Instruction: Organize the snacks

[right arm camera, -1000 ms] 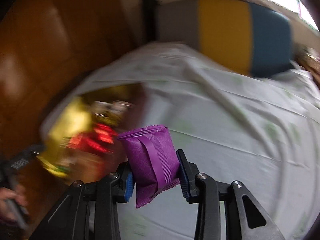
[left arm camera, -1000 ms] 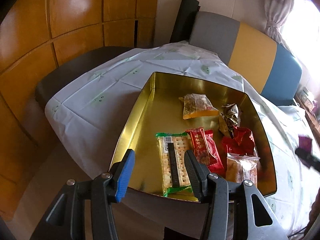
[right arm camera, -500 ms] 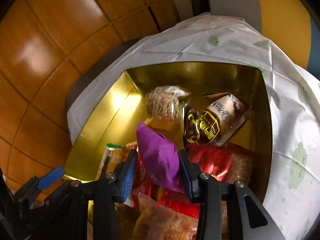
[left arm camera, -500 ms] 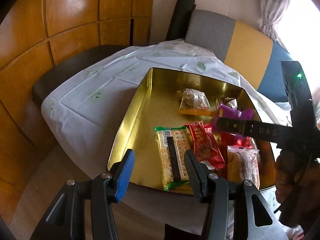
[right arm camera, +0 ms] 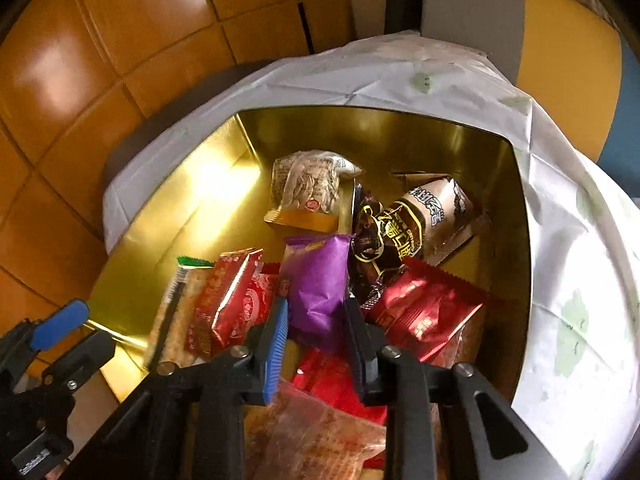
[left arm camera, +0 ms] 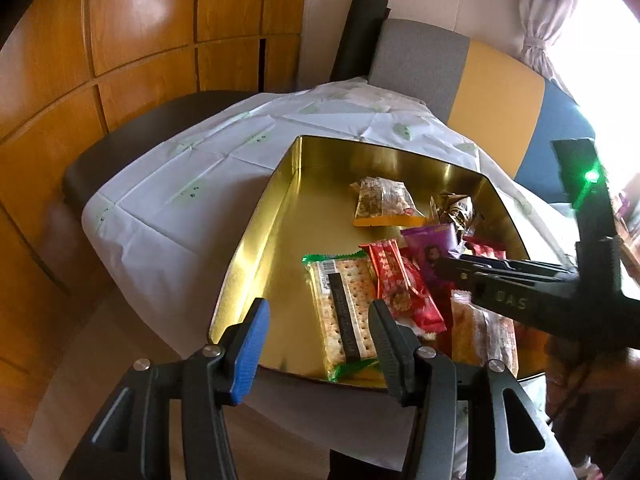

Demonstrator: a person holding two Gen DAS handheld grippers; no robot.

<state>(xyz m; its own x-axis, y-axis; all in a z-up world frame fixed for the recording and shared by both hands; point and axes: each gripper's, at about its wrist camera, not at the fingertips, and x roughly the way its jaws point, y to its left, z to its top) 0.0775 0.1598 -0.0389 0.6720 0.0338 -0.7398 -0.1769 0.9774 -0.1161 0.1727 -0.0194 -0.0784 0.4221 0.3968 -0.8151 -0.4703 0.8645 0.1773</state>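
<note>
A gold tin (left arm camera: pixel 256 216) on the white-clothed table holds several snack packets. Among them are a cracker pack (left arm camera: pixel 344 304), a red packet (left arm camera: pixel 400 284) and a nut pack (left arm camera: pixel 380 204). My right gripper (right arm camera: pixel 318 316) is over the tin's right half with a purple snack packet (right arm camera: pixel 316 280) between its pads. Its jaws are closing on that packet, which rests low among the red packets (right arm camera: pixel 420 312). From the left wrist view the purple packet (left arm camera: pixel 430 244) sticks out of the right gripper's tips. My left gripper (left arm camera: pixel 316 336) hangs open and holds nothing at the tin's near edge.
A brown-and-gold packet (right arm camera: pixel 404 232) lies at the tin's far right. A grey, yellow and blue chair back (left arm camera: pixel 480 80) stands behind the table, and wooden panels (left arm camera: pixel 140 40) line the left. A hand (left arm camera: pixel 580 380) holds the right gripper at the right edge.
The right gripper swung from over the bare tablecloth to over the tin and sank, bringing the purple packet down among the snacks. The left gripper stayed still.
</note>
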